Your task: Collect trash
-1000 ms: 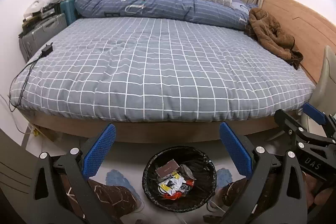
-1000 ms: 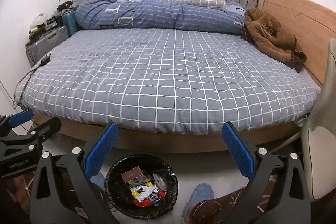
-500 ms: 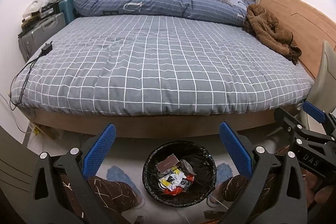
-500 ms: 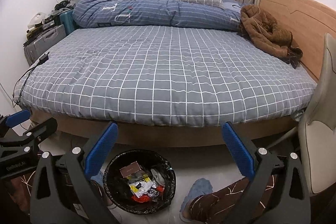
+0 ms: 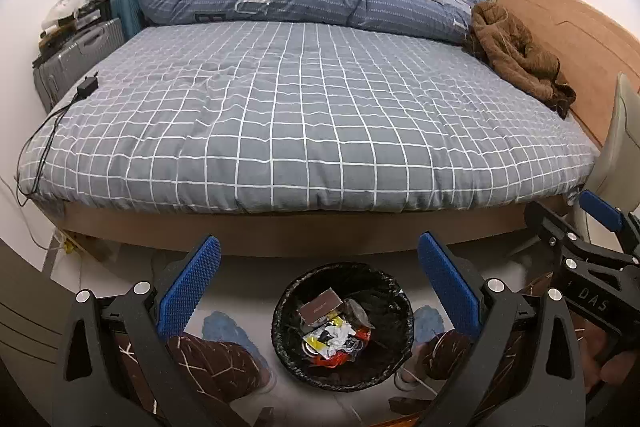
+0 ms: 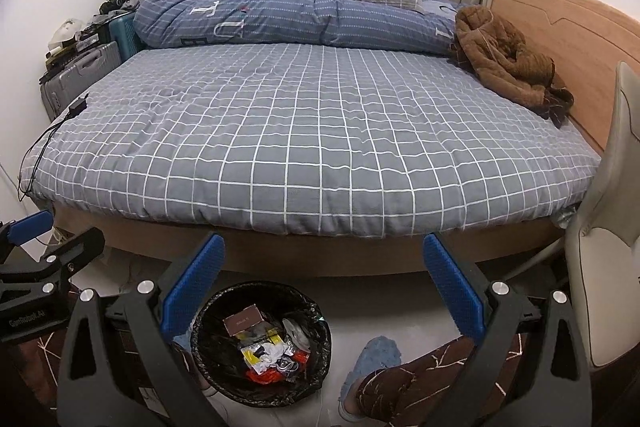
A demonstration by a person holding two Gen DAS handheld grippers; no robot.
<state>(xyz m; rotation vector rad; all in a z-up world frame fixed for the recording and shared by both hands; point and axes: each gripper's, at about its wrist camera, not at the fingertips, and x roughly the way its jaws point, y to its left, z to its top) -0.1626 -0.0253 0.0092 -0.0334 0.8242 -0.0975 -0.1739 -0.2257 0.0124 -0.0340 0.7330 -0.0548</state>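
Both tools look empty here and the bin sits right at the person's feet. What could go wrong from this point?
1. The trash bin stands between the person's slippered feet; a step forward could tip it and spill the wrappers.
2. The charger cable hangs off the bed's left edge; a sweep by the left tool could snag it.
3. No loose trash shows on the bed, so the open right tool might wrongly grab the brown jacket.

Trash bin point(image 5: 343, 327) mouth stands open from above, between the person's legs point(image 5: 216, 363); bed point(image 5: 304, 123) edge blocks just beyond; chair point(image 6: 612, 227) crowds the right.
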